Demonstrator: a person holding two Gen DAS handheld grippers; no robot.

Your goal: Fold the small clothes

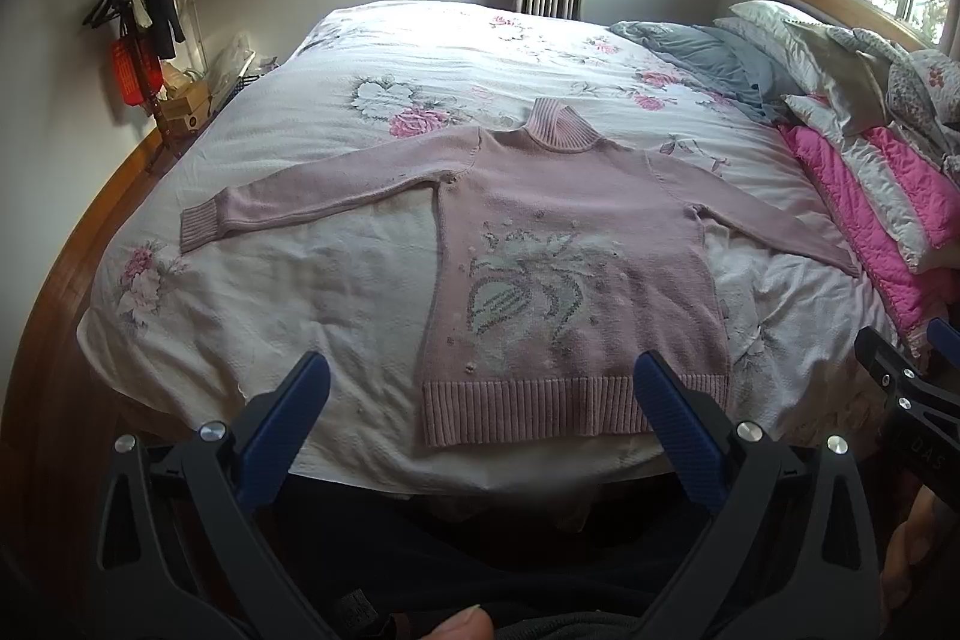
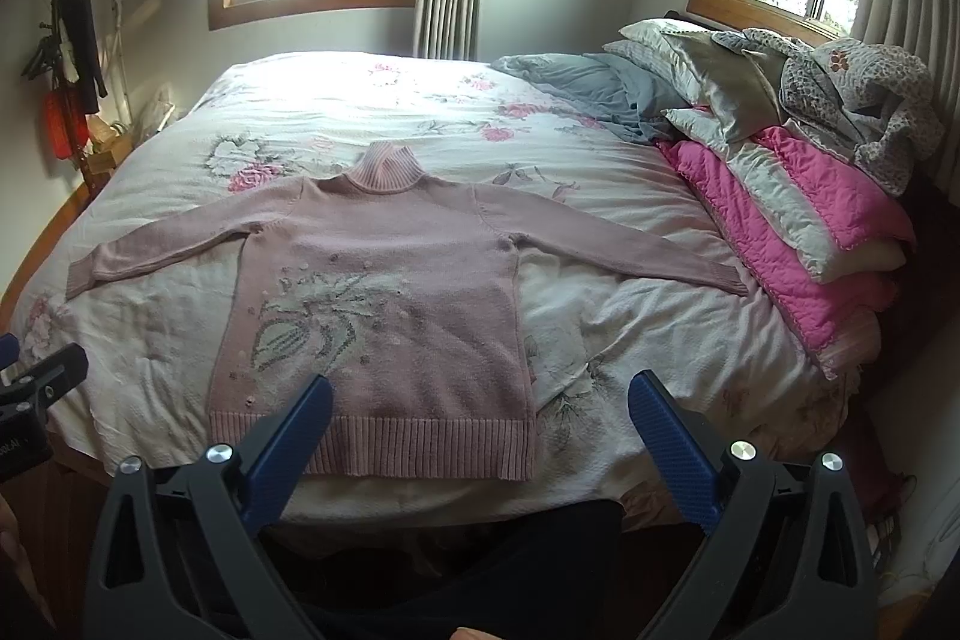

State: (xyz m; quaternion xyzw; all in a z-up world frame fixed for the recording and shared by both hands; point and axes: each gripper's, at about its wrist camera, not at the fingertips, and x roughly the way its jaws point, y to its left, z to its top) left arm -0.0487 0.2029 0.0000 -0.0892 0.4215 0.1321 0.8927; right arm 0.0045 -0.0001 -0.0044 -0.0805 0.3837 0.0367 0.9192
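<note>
A small pink turtleneck sweater point(image 1: 570, 244) point(image 2: 384, 280) lies flat and face up on the bed, both sleeves spread out sideways, ribbed hem toward me, a grey-white knitted motif on its chest. My left gripper point(image 1: 480, 376) hovers open in front of the hem, its blue pads point(image 1: 288, 418) wide apart and holding nothing. My right gripper point(image 2: 480, 394) is likewise open and empty, above the hem's right corner and the bedspread. In the left wrist view the right gripper's black body point(image 1: 912, 394) shows at the right edge.
The bed carries a white floral bedspread point(image 1: 336, 280) point(image 2: 630, 340). Pillows, a pink quilt point(image 2: 804, 232) and a grey blanket point(image 1: 714, 58) are piled on its right side. A coat stand point(image 1: 135, 16) and nightstand clutter stand at the left. Dark-clad legs are below the grippers.
</note>
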